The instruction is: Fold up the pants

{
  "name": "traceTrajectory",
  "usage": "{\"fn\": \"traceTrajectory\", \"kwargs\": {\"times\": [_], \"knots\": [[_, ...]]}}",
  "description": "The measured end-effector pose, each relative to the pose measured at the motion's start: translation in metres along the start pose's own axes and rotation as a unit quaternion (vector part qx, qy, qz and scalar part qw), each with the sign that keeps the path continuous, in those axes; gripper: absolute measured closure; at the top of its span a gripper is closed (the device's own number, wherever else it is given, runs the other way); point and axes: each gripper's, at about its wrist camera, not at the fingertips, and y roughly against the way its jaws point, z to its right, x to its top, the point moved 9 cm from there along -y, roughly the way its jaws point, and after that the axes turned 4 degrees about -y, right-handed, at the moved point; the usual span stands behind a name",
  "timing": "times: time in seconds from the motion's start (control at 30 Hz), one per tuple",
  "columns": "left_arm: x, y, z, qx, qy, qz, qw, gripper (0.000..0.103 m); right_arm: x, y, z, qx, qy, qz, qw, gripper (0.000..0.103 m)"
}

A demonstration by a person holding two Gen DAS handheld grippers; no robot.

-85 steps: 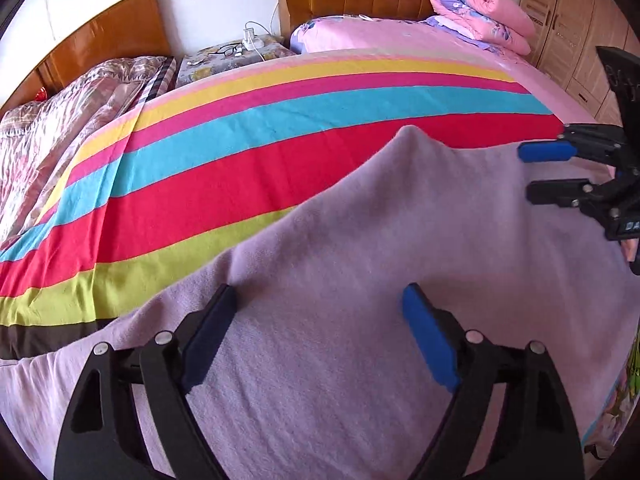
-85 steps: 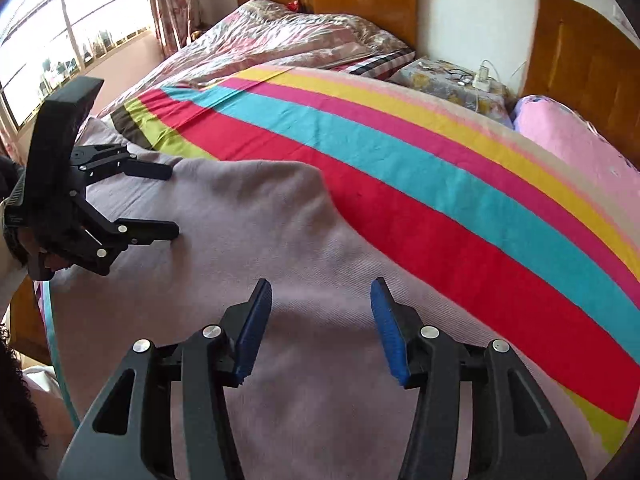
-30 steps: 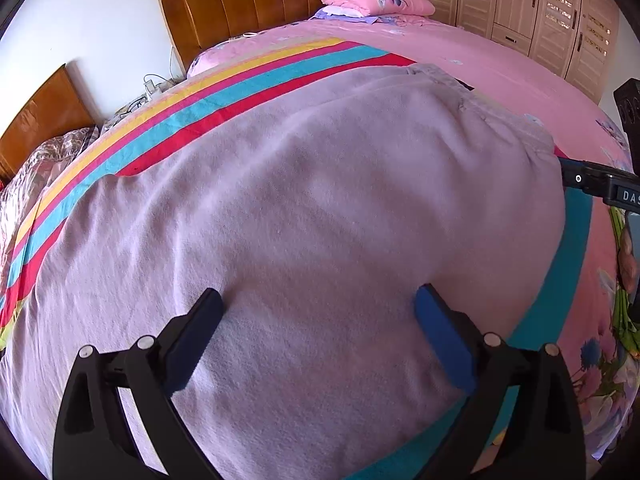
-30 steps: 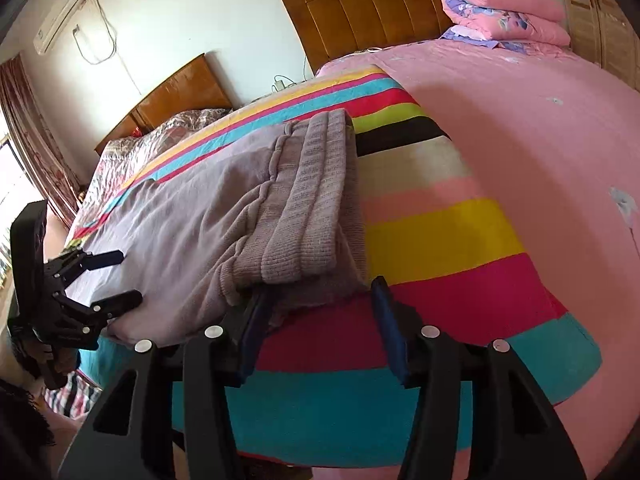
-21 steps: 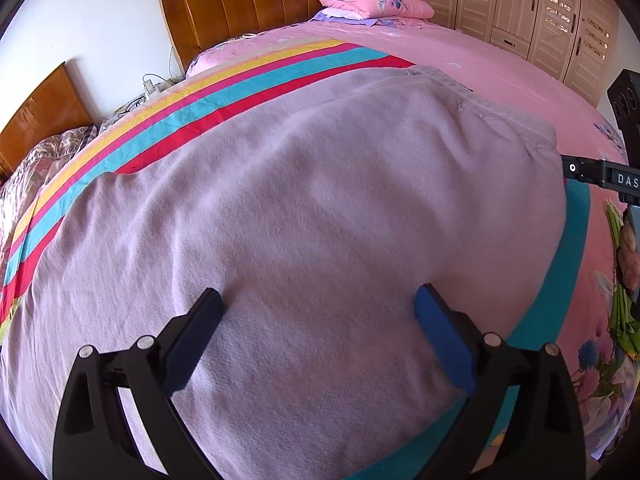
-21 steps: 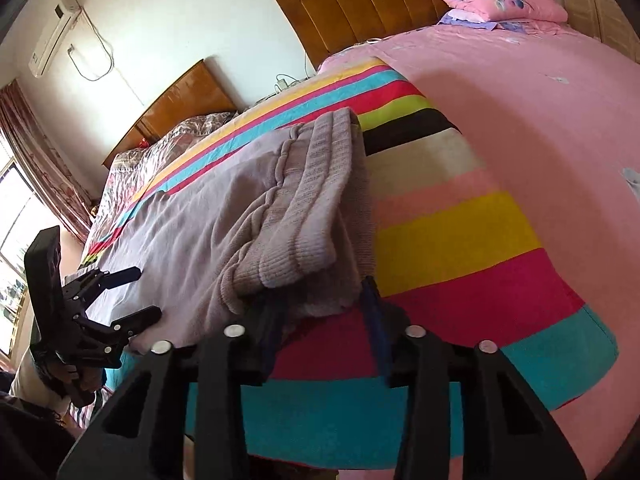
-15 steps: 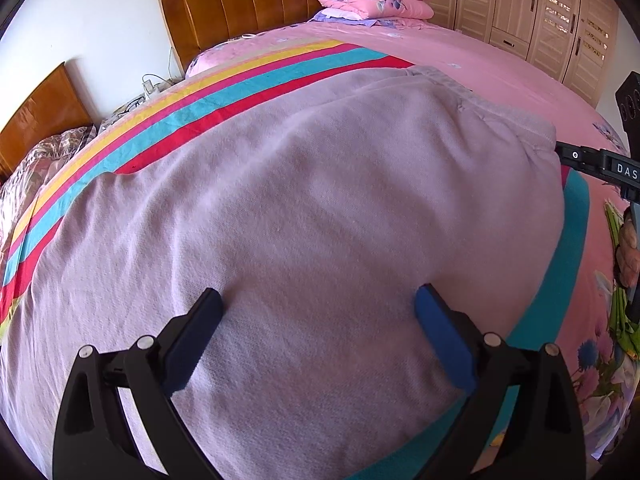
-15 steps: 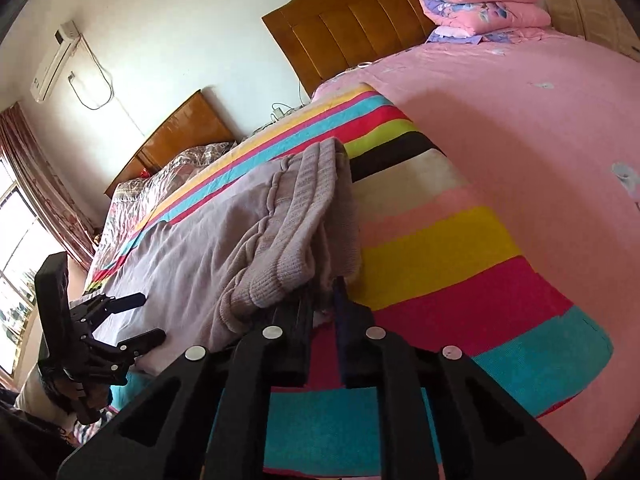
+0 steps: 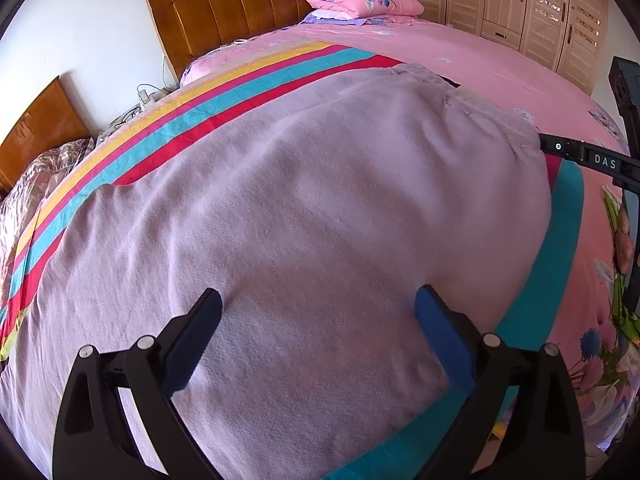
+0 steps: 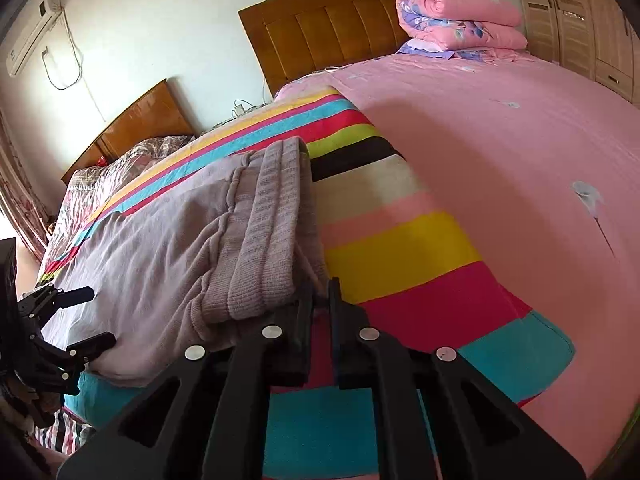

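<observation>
1. The right gripper point(image 10: 320, 296) has its jaws pressed together on the near corner of the pants point(image 10: 168, 248), right by the ribbed waistband point(image 10: 272, 232). The bite looks small. If it only has a thin bit of cloth, the corner could slip out when it lifts.

2. The pants are soft and look thick. If only the right side goes up, I think the cloth will sag and bunch, and the fold will come out crooked.

3. The left gripper point(image 9: 316, 332) has its jaws spread wide and holds nothing. The pants point(image 9: 304, 216) lie flat under and between the two jaws, and stretch far out in front of them. If this gripper closes here in the middle, it could pinch up a lump, not an edge.

4. The pants lie on the striped blanket point(image 10: 404, 236). A low grab could catch the blanket too and drag it along.

5. From the right jaws, the pants spread out to the left and ahead. The waistband runs away from the jaw tips. The bare blanket is to the right of the jaws.

6. From the left jaws, the waistband end is far ahead and to the right, where the right gripper point(image 9: 580, 156) touches it.
</observation>
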Motion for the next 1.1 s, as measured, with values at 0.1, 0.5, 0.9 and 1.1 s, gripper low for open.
{"fn": "traceTrajectory", "kwargs": {"times": [0.1, 0.5, 0.9, 1.1], "knots": [[-0.001, -0.001, -0.001, -0.005, 0.008, 0.002, 1.0000, 0.005, 0.019, 0.029, 0.008, -0.031, -0.003, 0.044, 0.999, 0.084], [-0.005, 0.016, -0.017, -0.003, 0.042, 0.032, 0.9986, 0.002, -0.027, -0.012, -0.087, 0.007, 0.183, -0.011, 0.983, 0.048], [-0.120, 0.138, -0.186, 0.080, 0.242, 0.108, 0.9608, 0.002, -0.011, 0.009, -0.225, 0.081, 0.270, -0.009, 0.959, 0.048], [-0.286, 0.230, -0.305, 0.142, 0.465, 0.146, 0.8615, 0.002, -0.073, -0.012, -0.425, 0.213, 0.399, -0.050, 0.890, 0.044]]}}
